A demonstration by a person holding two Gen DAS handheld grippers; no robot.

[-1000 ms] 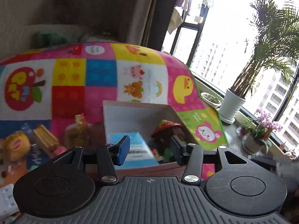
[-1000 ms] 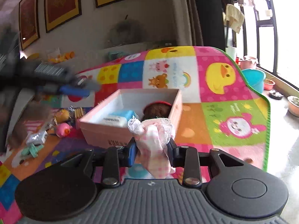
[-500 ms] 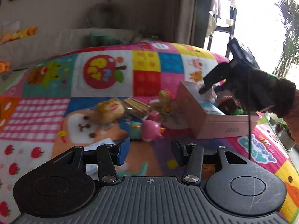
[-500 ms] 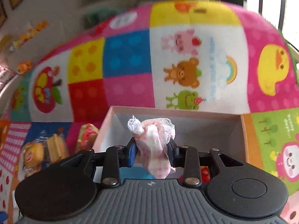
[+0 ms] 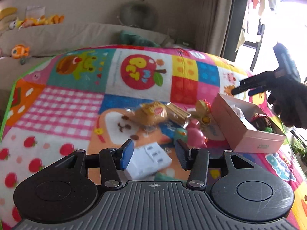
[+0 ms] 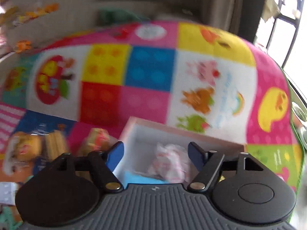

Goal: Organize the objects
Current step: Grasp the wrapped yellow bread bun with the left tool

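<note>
A pink box [image 5: 247, 132] sits on the colourful play mat at the right; it also shows in the right wrist view [image 6: 184, 132]. My right gripper [image 6: 155, 154] is open above the box, and a pink-and-white cloth doll [image 6: 169, 163] lies inside below it, beside a blue packet [image 6: 142, 179]. My left gripper [image 5: 154, 154] is open and empty over a white block [image 5: 147, 161]. A pink pig toy [image 5: 195, 136], a green toy [image 5: 181, 134], a yellow snack bag [image 5: 151, 114] and biscuits [image 5: 177, 112] lie left of the box.
A sofa [image 5: 76, 36] with plush toys [image 5: 20, 50] stands behind the mat. A window with hanging laundry [image 5: 268, 9] is at the right. The other hand's gripper [image 5: 255, 85] hovers over the box in the left wrist view.
My right gripper has opened and let go of the cloth doll, which now lies in the box. My left gripper has swung left from the box to the loose toys.
</note>
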